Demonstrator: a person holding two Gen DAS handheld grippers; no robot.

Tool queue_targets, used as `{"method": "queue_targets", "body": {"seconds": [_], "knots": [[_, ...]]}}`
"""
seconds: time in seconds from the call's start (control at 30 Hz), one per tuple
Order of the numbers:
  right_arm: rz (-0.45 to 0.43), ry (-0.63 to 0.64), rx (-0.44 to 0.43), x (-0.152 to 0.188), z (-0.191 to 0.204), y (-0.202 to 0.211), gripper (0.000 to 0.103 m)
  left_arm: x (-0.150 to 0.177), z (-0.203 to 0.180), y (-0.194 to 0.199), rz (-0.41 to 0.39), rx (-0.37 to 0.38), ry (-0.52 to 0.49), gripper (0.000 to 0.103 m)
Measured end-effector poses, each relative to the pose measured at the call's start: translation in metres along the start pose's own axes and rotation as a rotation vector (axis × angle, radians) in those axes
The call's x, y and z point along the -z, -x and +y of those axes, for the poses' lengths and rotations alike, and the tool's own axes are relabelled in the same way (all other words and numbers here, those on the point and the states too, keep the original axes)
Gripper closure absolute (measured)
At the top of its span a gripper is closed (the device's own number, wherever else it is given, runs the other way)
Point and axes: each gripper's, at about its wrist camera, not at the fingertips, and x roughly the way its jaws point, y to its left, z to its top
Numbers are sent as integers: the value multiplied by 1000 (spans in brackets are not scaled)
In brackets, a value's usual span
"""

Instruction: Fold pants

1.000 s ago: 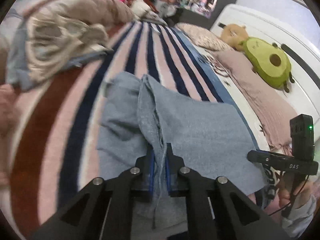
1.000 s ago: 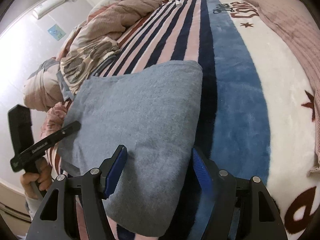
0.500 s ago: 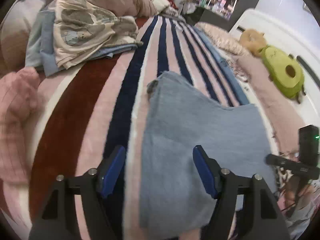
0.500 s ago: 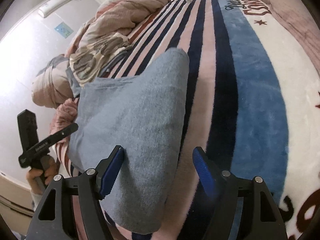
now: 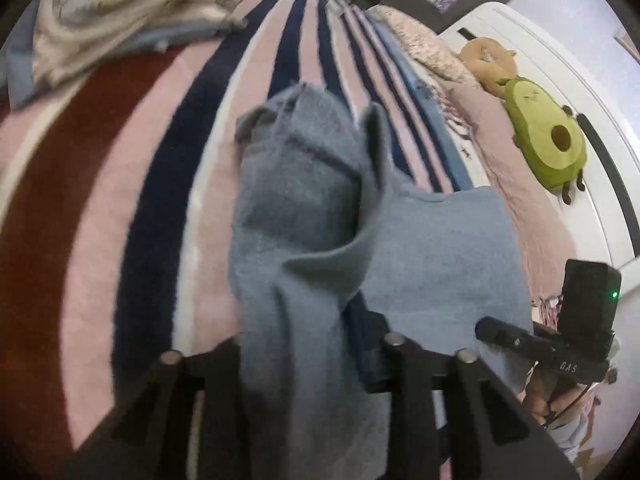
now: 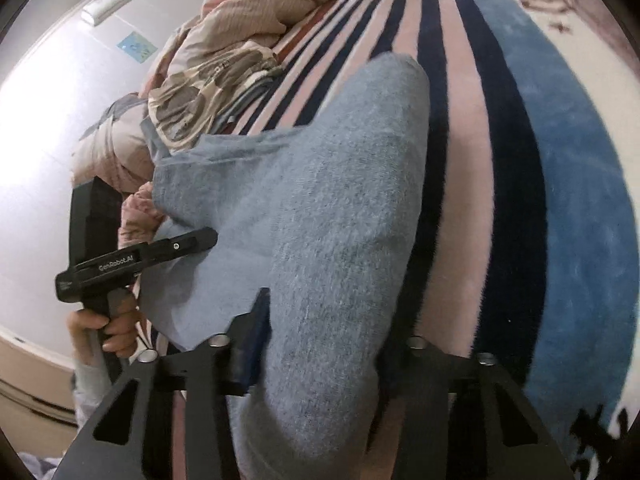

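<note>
The grey-blue pants (image 5: 436, 248) lie folded on the striped blanket (image 5: 132, 184). In the left wrist view, a bunched fold of the pants (image 5: 296, 240) rises up between the jaws of my left gripper (image 5: 304, 344), which closes on it. In the right wrist view, the pants (image 6: 320, 208) fill the gap of my right gripper (image 6: 328, 336), whose jaws stand fairly wide around a thick fold. Each gripper shows in the other's view: the right one (image 5: 560, 344) and the left one (image 6: 132, 260).
A heap of bedding and clothes (image 5: 120, 12) lies at the far left. An avocado plush (image 5: 548, 140) and a brown plush (image 5: 488, 60) rest by the white headboard (image 5: 580, 80). A pink cover (image 5: 532, 208) lies on the right. A white wall (image 6: 60, 100) stands beside the bed.
Both grippers were open over the flat pants half a second ago. Now each has cloth between its jaws, and the left one has lifted a fold of the pants.
</note>
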Motion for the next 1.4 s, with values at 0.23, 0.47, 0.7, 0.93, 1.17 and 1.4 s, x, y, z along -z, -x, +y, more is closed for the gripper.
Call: {"method": "queue_targets", "body": {"seconds": [0.23, 0.47, 0.7, 0.93, 1.17, 1.4], "knots": [[-79, 25, -86, -23, 73, 2, 80, -30, 17, 103, -176, -54, -44, 87], [-116, 124, -218, -76, 201, -45, 80, -70, 91, 223, -310, -225, -26, 87], [-11, 208, -285, -107, 327, -140, 80, -87, 205, 286, -310, -396, 104, 87], [129, 239, -256, -88, 372, -220, 81, -61, 313, 266, -198, -398, 256, 86], [142, 322, -147, -65, 368, -254, 75, -43, 336, 232, -184, -430, 278, 69], [132, 369, -122, -64, 367, -239, 66, -49, 324, 237, -189, -556, 265, 45]]}}
